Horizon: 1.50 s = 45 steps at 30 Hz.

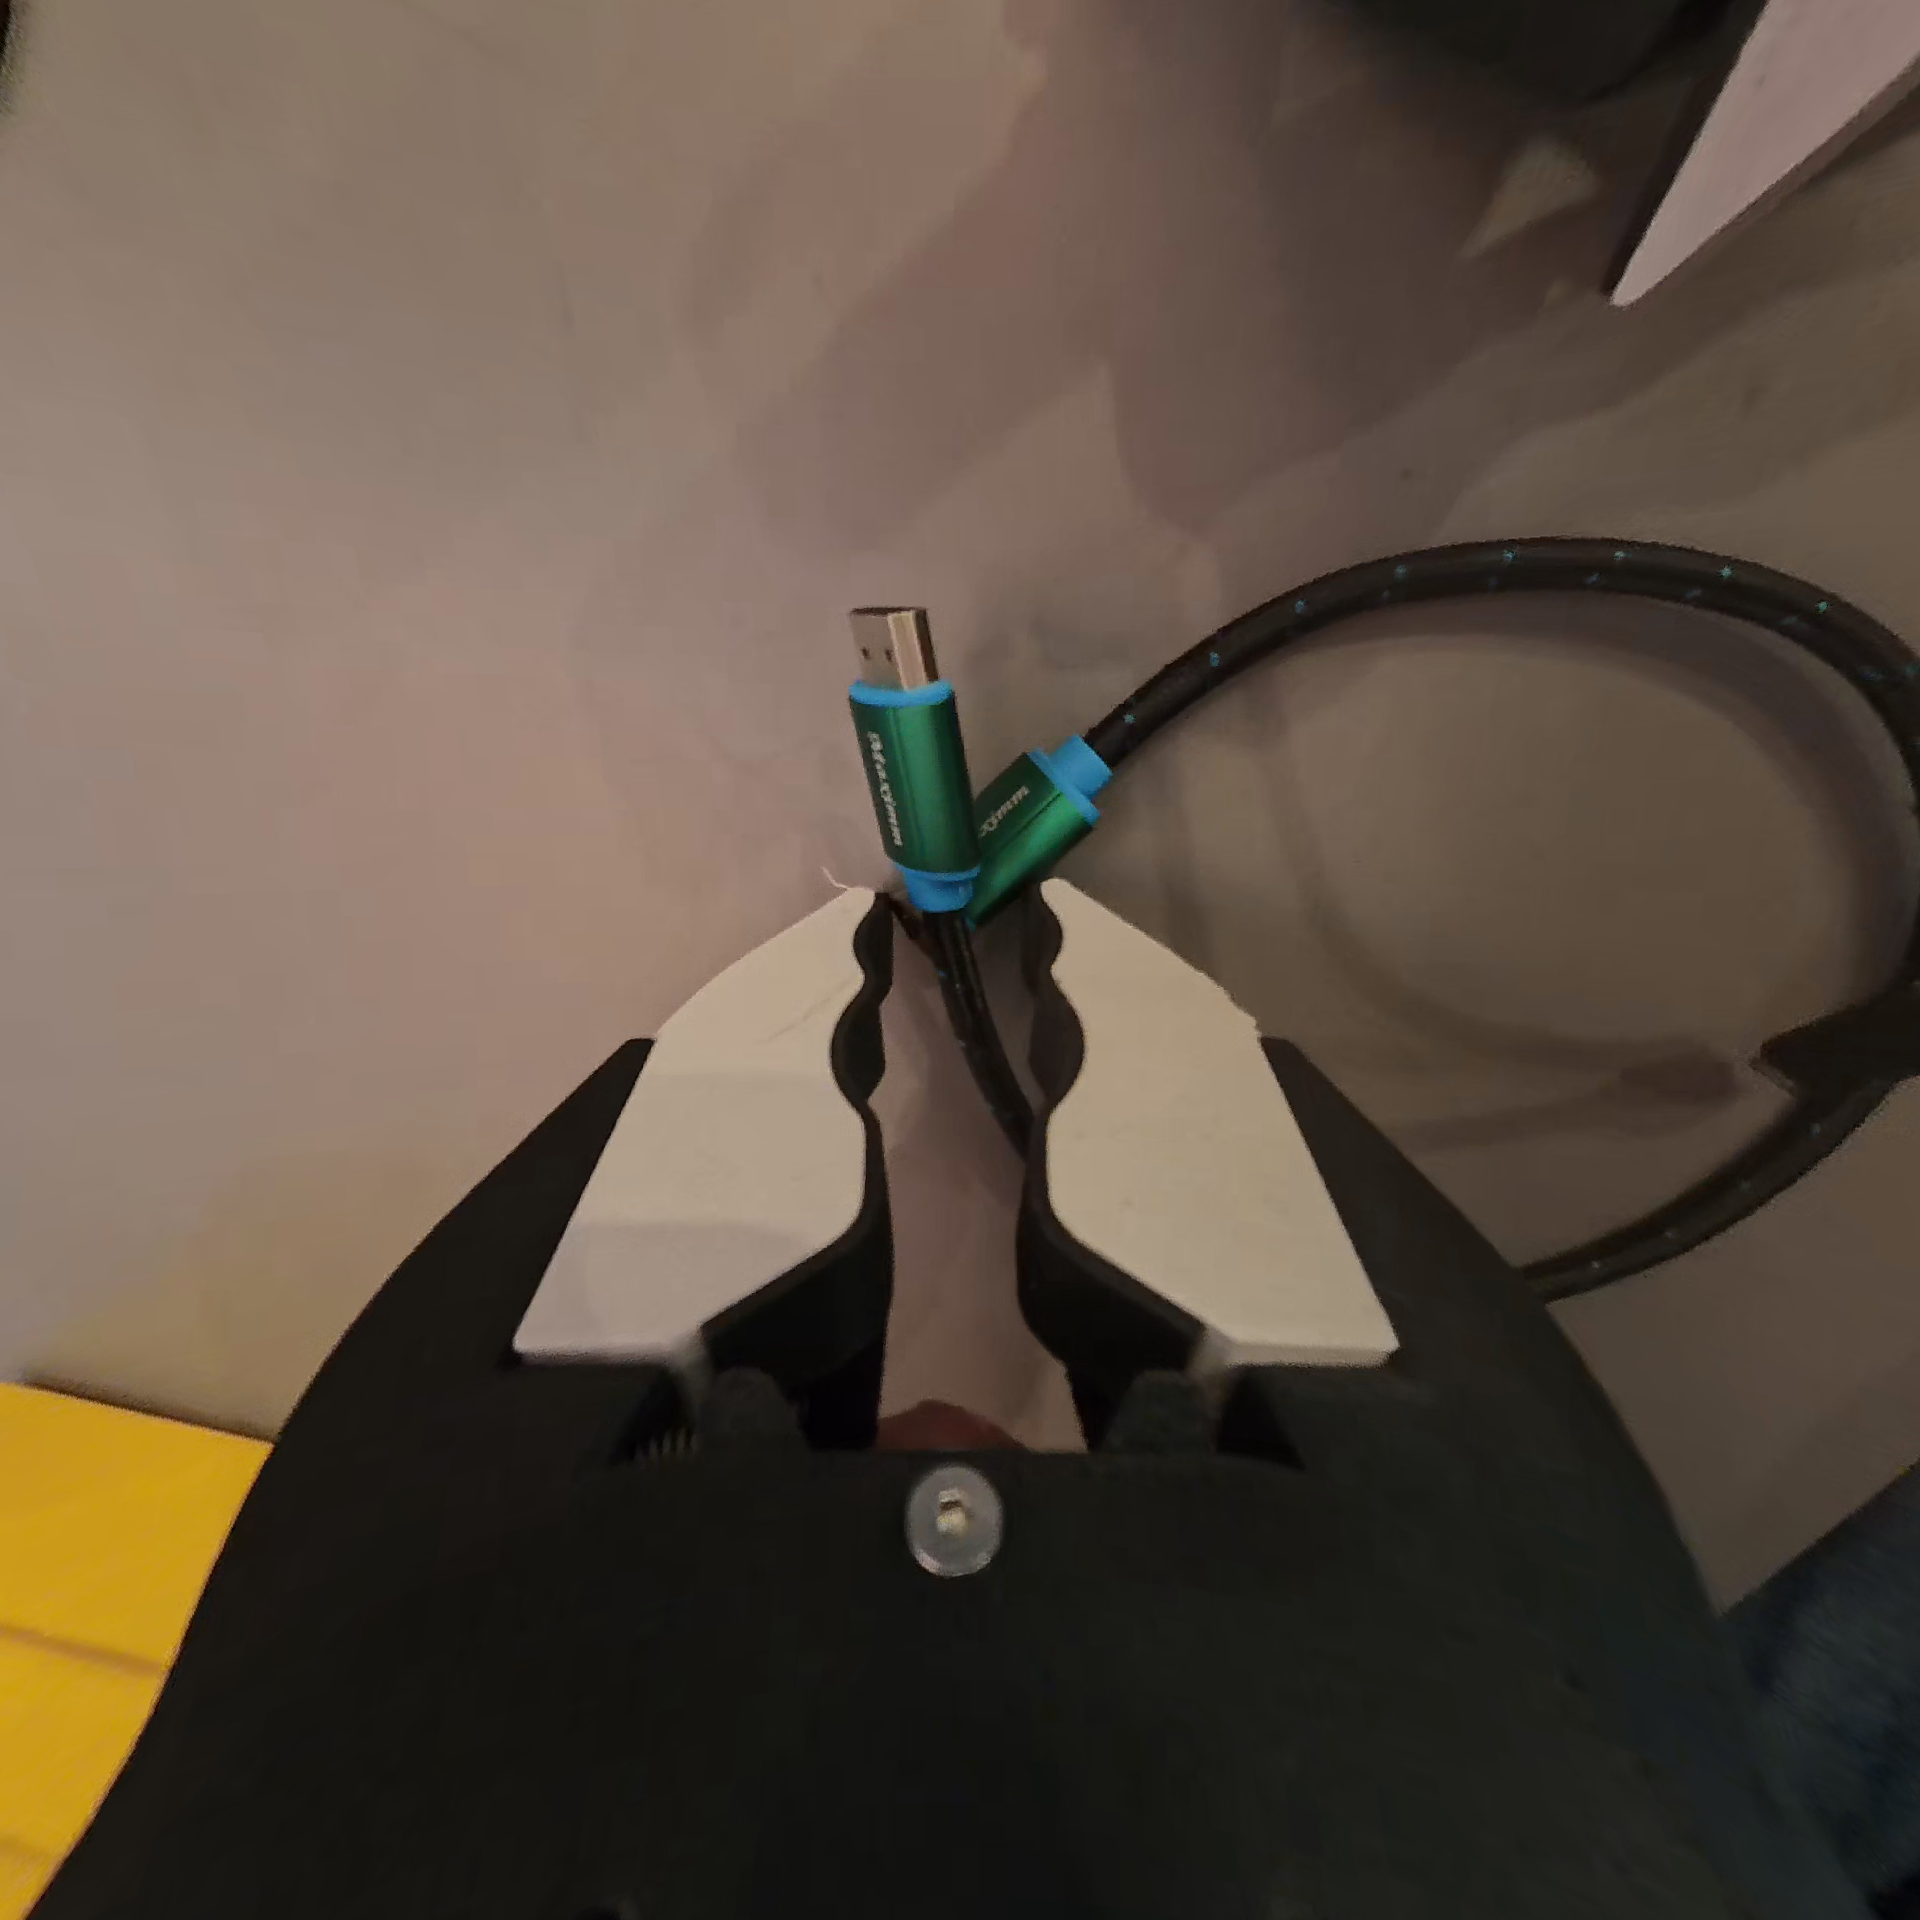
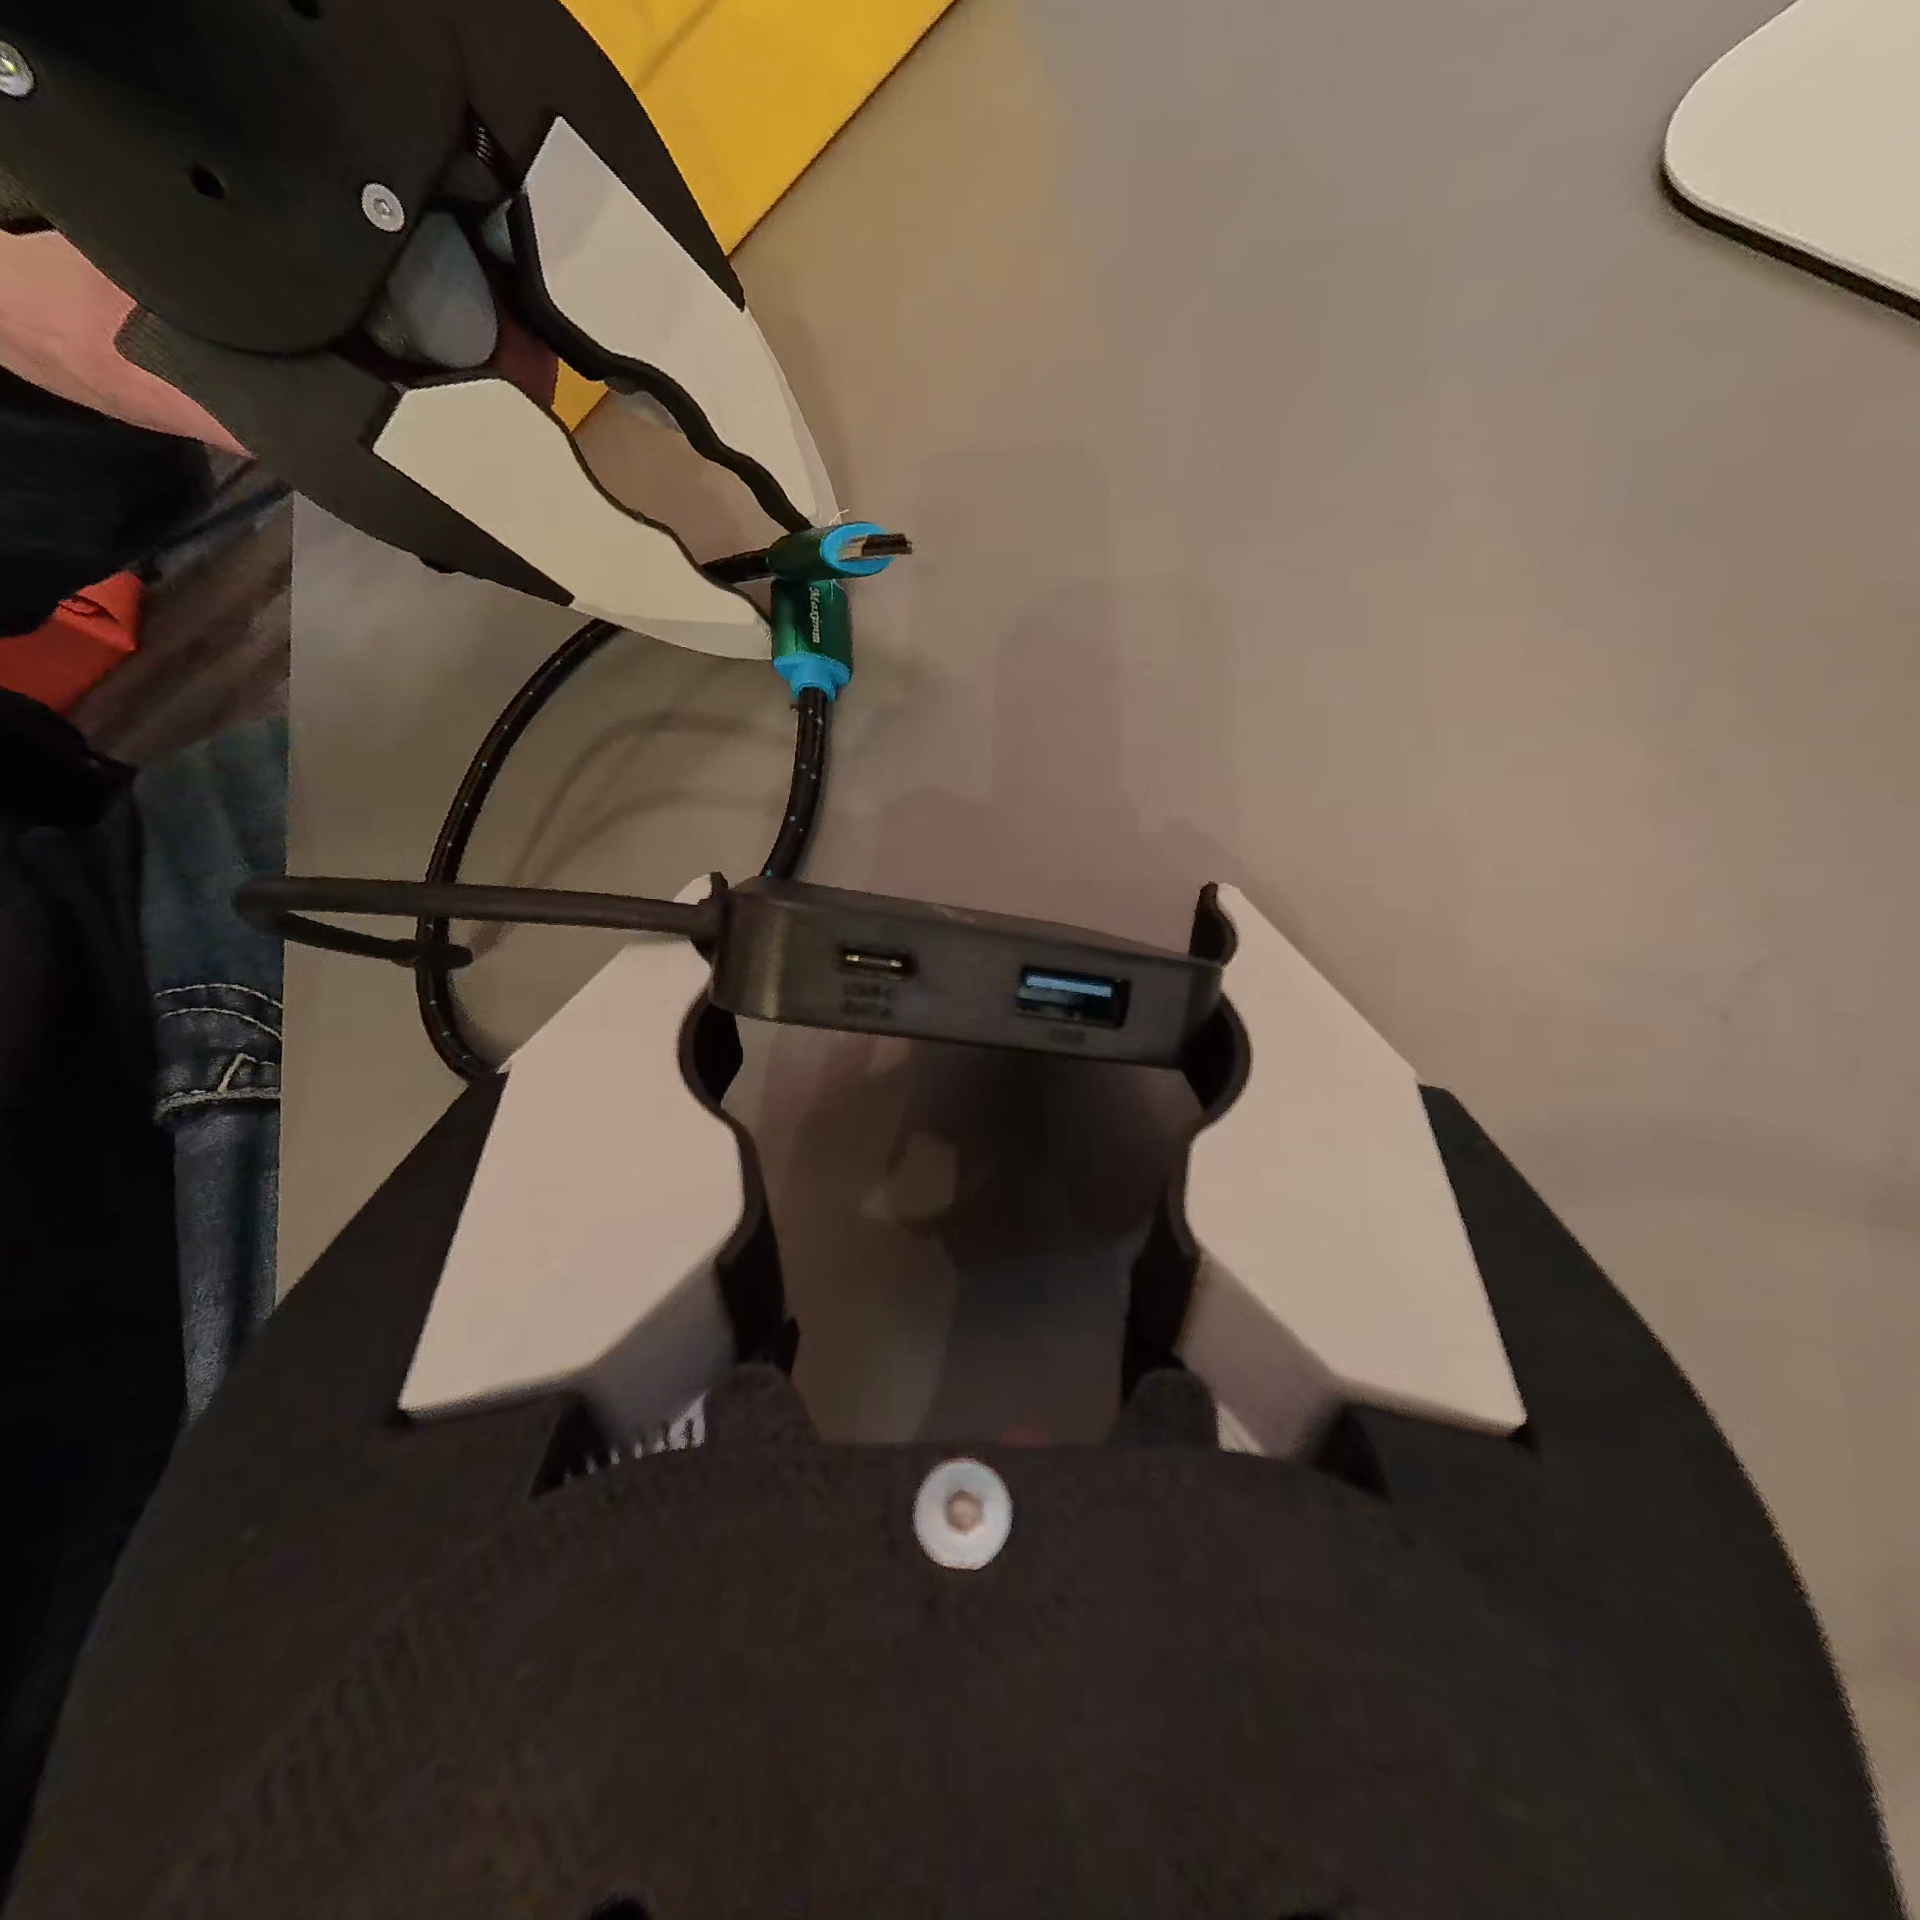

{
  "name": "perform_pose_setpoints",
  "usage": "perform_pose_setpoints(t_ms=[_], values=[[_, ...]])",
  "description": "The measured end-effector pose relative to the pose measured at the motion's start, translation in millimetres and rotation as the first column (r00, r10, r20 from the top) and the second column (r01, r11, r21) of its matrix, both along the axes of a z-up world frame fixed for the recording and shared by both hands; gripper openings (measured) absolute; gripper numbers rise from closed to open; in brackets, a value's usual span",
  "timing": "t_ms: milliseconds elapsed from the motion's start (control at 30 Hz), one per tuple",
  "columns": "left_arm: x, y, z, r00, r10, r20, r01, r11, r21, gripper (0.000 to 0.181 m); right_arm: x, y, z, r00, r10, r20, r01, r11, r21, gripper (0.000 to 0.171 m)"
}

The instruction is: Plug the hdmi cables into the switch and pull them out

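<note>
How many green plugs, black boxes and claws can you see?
Green plugs: 2, one pointing up, one leaning on it
Black switch box: 1
Claws: 2, left claw, right claw
Total: 5

Dim warm indoor light, soft shadows on the grey table [image 1: 416, 520], wide-angle bending and blur at edges.

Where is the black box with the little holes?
The switch sits low in the middle of the right wrist view, clamped between the right gripper fingertips above the grey table, just below the green plugs.
</note>
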<state>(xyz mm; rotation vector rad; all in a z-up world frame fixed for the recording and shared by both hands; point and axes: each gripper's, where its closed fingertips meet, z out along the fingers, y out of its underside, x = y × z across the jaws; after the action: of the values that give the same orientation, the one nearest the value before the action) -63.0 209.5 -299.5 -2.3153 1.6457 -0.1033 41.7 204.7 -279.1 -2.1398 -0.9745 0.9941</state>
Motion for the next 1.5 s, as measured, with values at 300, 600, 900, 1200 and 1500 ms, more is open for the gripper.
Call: perform_pose_setpoints(t_ms=[300,600,900,1200,1500], values=[[-2,4,9,1.000,-0.023,-0.014,0.024,0.999,0.044,0.017,4,-11,-1,0.999,0.046,0.022,-0.046,0.999,0.013,0.089],[-13,15,21,0.996,-0.045,-0.077,0.055,0.990,0.127,0.016,19,-21,-3,0.996,0.046,0.078,-0.047,0.999,0.015,0.094],[-20,25,41,0.990,-0.061,-0.129,0.088,0.973,0.212,0.015,38,-38,2,0.955,0.041,0.295,-0.041,0.999,-0.008,0.107],[-12,18,49,0.983,-0.159,-0.090,0.175,0.962,0.211,0.015,3,-33,82,0.992,0.106,0.066,-0.119,0.964,0.238,0.081],[2,-1,55,0.944,-0.311,-0.109,0.329,0.917,0.224,0.015,-53,-13,88,0.967,0.244,0.071,-0.247,0.842,0.479,0.060]])
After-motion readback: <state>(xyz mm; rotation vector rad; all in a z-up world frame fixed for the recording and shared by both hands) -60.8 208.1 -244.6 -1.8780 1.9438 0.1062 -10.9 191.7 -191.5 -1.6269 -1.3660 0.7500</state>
